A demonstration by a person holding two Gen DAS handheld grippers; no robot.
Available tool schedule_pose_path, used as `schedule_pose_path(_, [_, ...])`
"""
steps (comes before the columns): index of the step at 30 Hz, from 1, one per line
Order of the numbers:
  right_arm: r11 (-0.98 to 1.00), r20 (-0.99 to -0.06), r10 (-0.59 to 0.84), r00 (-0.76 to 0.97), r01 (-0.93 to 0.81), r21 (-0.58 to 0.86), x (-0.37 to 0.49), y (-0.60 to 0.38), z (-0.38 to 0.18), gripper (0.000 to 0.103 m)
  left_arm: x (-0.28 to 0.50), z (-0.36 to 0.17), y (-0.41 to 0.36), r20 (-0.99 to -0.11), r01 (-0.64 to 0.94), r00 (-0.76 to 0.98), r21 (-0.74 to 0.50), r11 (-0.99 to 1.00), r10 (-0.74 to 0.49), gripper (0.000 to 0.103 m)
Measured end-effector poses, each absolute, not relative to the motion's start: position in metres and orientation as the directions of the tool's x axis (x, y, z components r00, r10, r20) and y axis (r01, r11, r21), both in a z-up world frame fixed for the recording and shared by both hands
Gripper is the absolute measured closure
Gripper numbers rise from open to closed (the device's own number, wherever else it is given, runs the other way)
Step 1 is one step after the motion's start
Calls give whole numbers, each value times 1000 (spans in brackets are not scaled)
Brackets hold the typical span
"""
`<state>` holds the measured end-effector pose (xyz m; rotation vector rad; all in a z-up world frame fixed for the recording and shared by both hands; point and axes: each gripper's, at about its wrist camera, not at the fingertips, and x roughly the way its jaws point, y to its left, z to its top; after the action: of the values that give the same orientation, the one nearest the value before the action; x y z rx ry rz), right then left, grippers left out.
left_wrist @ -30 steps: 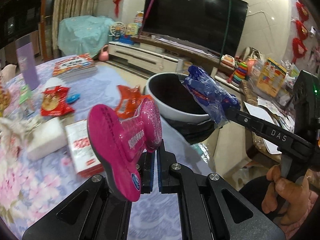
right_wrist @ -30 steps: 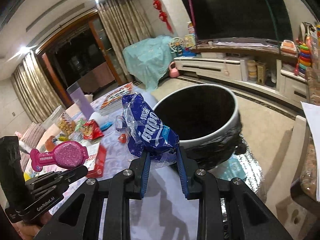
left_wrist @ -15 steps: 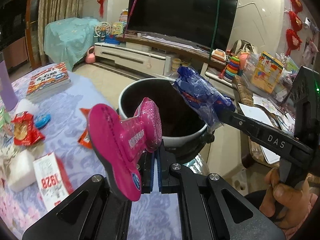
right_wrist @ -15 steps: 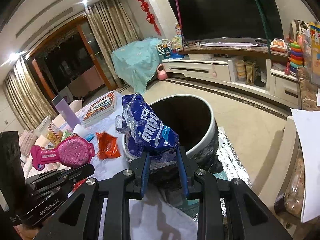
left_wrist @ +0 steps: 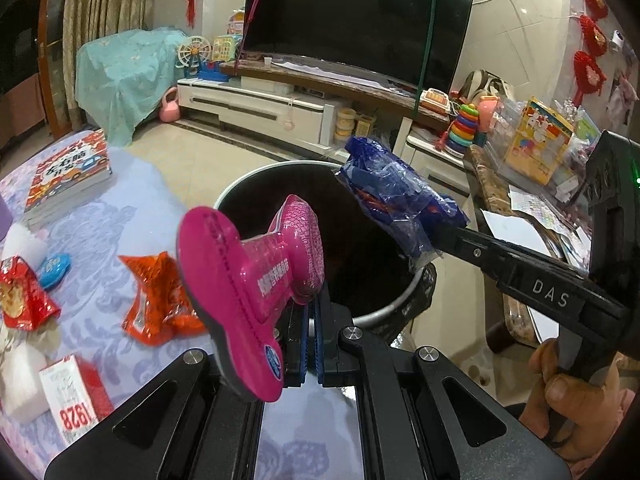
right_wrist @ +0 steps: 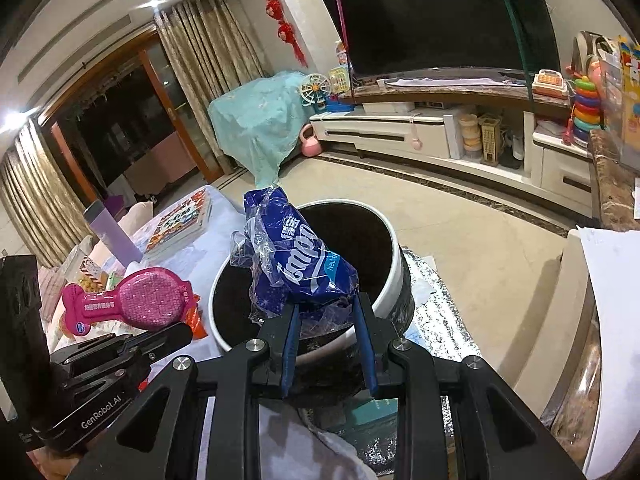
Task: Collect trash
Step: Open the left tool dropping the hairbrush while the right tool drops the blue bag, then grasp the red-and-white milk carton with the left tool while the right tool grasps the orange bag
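A: Item one: left claw (left_wrist: 310,312), pads pressed together on the thin edge of a pink wrapper (left_wrist: 256,280) shaped like a hairbrush. We hold it over the near rim of the bin (left_wrist: 384,312).

B: Item two: right claw (right_wrist: 328,320), pinching a crumpled blue tissue wrapper (right_wrist: 296,264), jaws part-spread around its bulk. It hangs above the bin's mouth in the right wrist view.

A: Item three: the bin, white rim, dark inside, standing just off the bench edge. Whether it is lined we cannot tell.

B: Remaining stock on the bench (left_wrist: 100,236): orange snack packet (left_wrist: 160,296) near the bin-side edge, red snack packet (left_wrist: 20,296) and a red-and-white carton (left_wrist: 76,400) toward the left edge, books (left_wrist: 68,176) at the far edge.

A: Risks, as we judge them. The pink wrapper sits mostly on our side of the rim; if we let go here it may strike the rim and drop to the bench or floor.

B: The blue wrapper is light and clingy film; it may stick to a pad when we spread the claw, or drift outside.

A: Both claws crowd one opening, so they could knock each other.

B: We would carry each farther over the middle, one at a time.
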<state>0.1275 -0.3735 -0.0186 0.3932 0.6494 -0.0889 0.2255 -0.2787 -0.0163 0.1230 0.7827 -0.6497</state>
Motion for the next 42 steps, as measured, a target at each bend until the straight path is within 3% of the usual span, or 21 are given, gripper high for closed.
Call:
schedule_pose_path(14, [917, -644, 62, 763, 211, 338, 150, -384, -25, 74, 248, -28, -297, -728, 585, 488, -138, 799, -482, 100])
schedule_pose_path(17, [917, -650, 70, 757, 208, 341, 154, -384, -26, 72, 252, -31, -296, -739, 569, 478, -152, 808, -475, 83])
schedule_pose_path(19, [915, -650, 71, 757, 209, 344, 156, -385, -26, 62, 253, -31, -292, -735, 556, 486, -157, 816, -473, 55])
schedule_pose_path(20, [914, -648, 69, 758, 212, 345, 155, -385, -26, 57, 252, -30, -290, -729, 553, 495, -156, 819, -473, 54])
schedule_pose_path(22, [910, -641, 71, 764, 214, 355, 152, -386, -25, 48, 250, -29, -287, -727, 549, 500, -153, 822, -470, 53])
schedule_pose_path(32, [895, -600, 53, 798, 228, 383, 140, -387, -15, 32, 236, -29, -270, -718, 542, 495, -183, 820, -488, 48])
schedule_pose_path(42, [888, -575, 47, 817, 230, 398, 124, -381, -11, 30, 222, -27, -244, -705, 519, 499, -223, 825, -504, 48])
